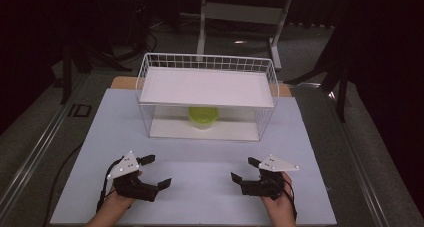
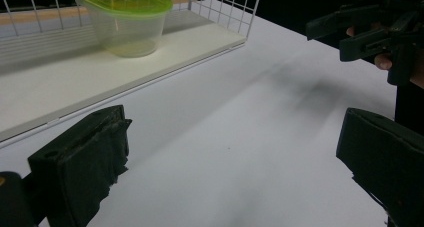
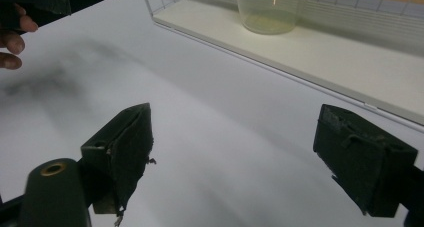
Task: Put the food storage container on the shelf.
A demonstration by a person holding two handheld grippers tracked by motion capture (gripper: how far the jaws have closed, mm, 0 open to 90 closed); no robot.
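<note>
A clear plastic tub with a lime-green lid (image 1: 203,116) (image 2: 126,18) (image 3: 269,8) stands on the lower shelf of a white wire rack (image 1: 207,89) at the table's far middle. My left gripper (image 1: 156,171) (image 2: 230,162) rests near the front left of the white table (image 1: 200,157), jaws wide apart and empty. My right gripper (image 1: 245,169) (image 3: 240,157) sits at the front right, also open and empty. Both point inward toward each other. In the left gripper view the right gripper (image 2: 370,32) appears at the upper right.
The rack has a flat white upper shelf (image 1: 207,87) and a lower white board (image 2: 75,82) (image 3: 320,52) open toward me. Beyond the table stand a white desk frame (image 1: 240,17) and dark stands. The table's front edge lies just under my hands.
</note>
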